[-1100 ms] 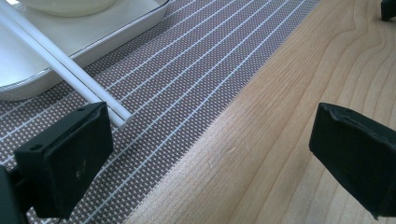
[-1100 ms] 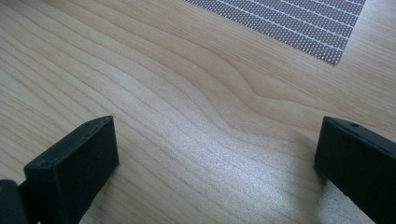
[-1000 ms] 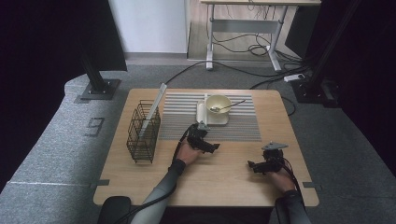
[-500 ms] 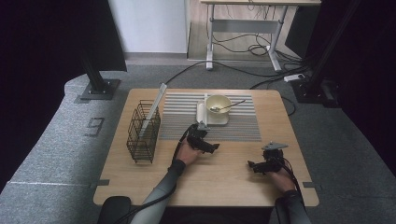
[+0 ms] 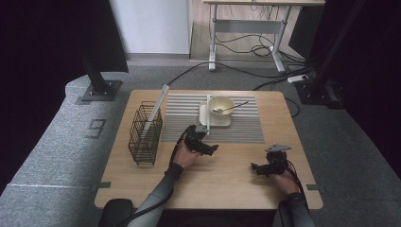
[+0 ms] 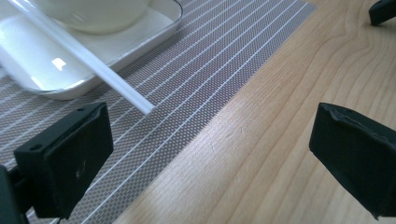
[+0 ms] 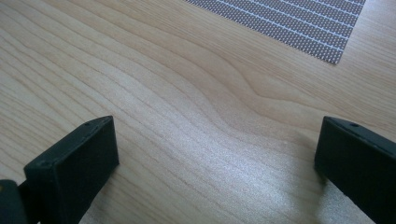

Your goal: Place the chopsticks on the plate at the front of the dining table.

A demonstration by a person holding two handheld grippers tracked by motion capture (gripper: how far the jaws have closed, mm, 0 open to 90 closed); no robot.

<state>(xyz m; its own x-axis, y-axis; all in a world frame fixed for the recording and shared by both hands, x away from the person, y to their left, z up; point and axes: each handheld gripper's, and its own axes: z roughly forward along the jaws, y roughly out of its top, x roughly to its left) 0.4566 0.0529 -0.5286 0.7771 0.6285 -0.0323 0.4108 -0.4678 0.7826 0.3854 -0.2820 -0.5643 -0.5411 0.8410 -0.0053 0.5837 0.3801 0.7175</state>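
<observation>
Wooden table (image 5: 227,175) layout unchanged: left gripper (image 5: 206,147) and right gripper (image 5: 261,168) remain stationary, jaws wide apart, holding nothing.

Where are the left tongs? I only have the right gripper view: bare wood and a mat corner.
Observer: The left tongs are at the striped mat's near edge, jaws open.
Operator: Anything close to them?
Observer: A thin white rod, its end just ahead of the jaws, running back across a white tray.
Operator: What's on the tray?
Observer: A cream bowl with a spoon in it.
</observation>
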